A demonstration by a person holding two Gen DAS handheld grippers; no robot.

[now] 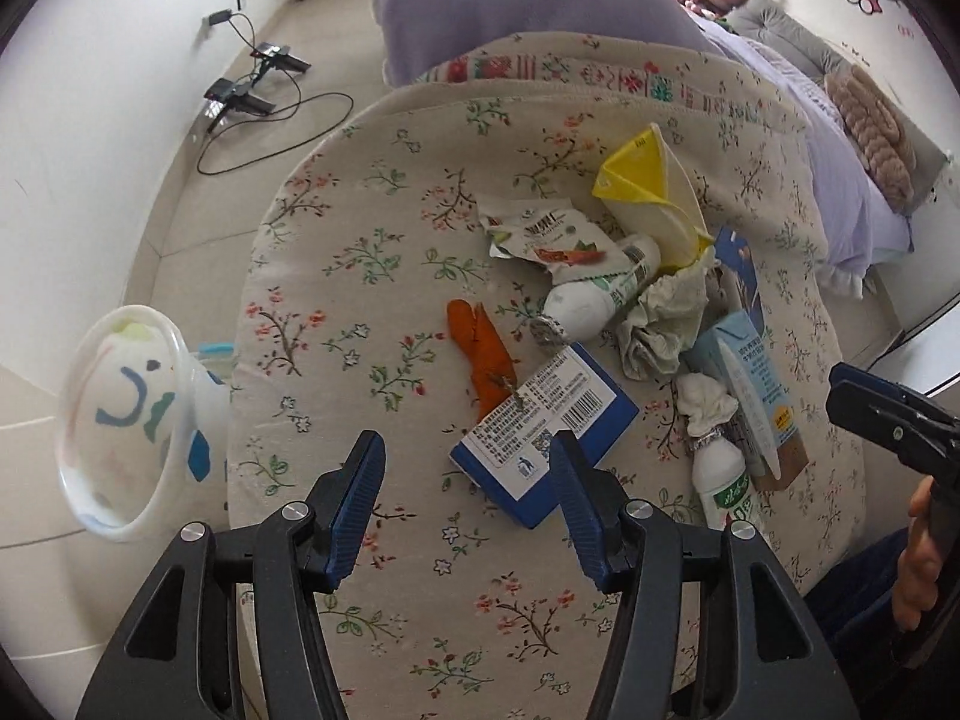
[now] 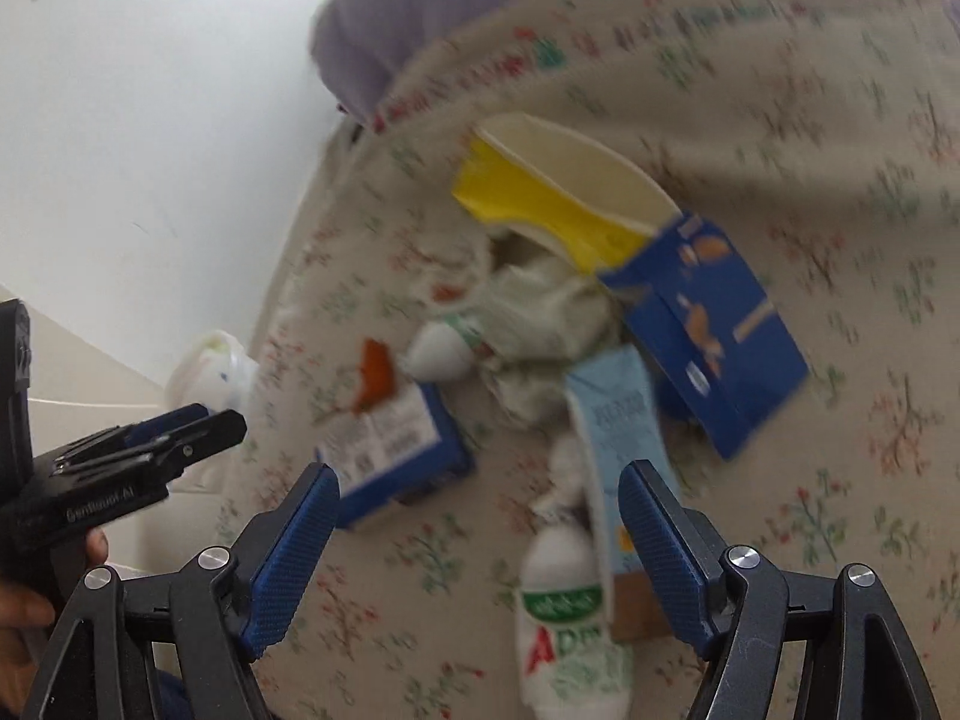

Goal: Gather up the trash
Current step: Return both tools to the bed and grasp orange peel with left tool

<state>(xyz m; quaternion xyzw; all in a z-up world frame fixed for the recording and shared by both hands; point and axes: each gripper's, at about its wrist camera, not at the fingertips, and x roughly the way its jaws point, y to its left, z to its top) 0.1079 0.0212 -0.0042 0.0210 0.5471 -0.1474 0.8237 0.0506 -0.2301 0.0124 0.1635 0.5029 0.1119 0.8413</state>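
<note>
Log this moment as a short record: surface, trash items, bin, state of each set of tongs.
surface: floral quilt
trash: yellow paper cup, snack wrapper, orange peel, blue box, crumpled tissue, light-blue carton, two small white bottles
bin: white bag-lined bin, beside the bed
left tongs: open, empty
right tongs: open, empty, view blurred

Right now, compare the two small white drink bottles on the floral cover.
The bottle by the orange scrap lies among the heap, its base toward the left-wrist camera, neck hidden under a wrapper. The bottle beside the light-blue carton lies at the heap's near edge, its whole length showing. Both are white with green labels.
</note>
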